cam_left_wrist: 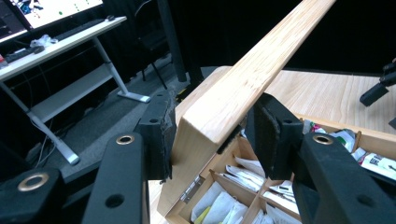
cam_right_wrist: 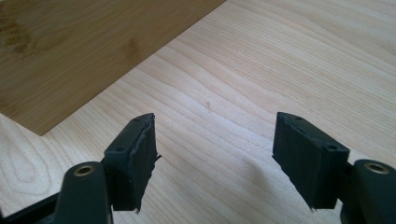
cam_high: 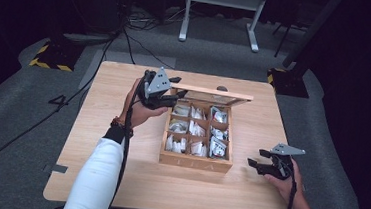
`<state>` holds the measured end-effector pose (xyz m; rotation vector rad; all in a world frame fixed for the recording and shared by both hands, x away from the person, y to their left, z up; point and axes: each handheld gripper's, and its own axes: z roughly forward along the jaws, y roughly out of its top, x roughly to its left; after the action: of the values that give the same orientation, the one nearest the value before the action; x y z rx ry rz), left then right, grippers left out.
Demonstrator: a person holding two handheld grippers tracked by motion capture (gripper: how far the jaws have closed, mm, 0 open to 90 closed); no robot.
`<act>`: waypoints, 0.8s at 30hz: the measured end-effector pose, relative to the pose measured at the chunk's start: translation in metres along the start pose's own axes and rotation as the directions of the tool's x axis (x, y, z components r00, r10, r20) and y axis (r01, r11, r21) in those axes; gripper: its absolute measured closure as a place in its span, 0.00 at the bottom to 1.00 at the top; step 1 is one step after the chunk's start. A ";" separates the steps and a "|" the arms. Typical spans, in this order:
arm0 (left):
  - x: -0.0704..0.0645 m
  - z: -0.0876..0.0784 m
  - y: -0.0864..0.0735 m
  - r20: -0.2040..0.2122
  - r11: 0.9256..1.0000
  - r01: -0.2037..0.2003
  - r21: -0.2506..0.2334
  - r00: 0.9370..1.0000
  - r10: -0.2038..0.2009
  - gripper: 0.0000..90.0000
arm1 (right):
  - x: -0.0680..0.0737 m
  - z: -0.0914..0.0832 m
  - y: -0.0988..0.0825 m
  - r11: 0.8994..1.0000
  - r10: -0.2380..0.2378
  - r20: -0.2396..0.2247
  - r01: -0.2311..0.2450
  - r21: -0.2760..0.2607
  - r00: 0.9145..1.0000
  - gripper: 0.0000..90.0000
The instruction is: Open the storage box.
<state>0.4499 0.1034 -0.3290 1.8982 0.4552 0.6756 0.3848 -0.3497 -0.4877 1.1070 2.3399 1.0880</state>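
The left gripper (cam_high: 170, 99) sits at the back left corner of the wooden box (cam_high: 195, 161), its jaws either side of the raised lid (cam_left_wrist: 247, 79). In the left gripper view the left pad lies against the lid's end, while the right pad stands just beside its edge; a firm grip cannot be told. Below and beyond those jaws, the box's compartments hold paper tea bags (cam_left_wrist: 219, 205). To the right of the box, the right gripper (cam_high: 261, 159) hangs low over the bare table (cam_right_wrist: 261, 70), its jaws spread wide with nothing between them, the box's side ahead to its left.
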 end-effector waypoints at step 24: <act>0.027 0.020 0.010 -0.018 0.993 0.099 -0.059 0.995 -0.100 0.56 | 0.002 0.015 -0.007 0.999 -0.032 -0.017 0.033 0.012 0.999 0.31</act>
<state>0.4838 0.1015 -0.3191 1.8028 0.5340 0.6366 0.3887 -0.3437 -0.5031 1.0642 2.3728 1.0769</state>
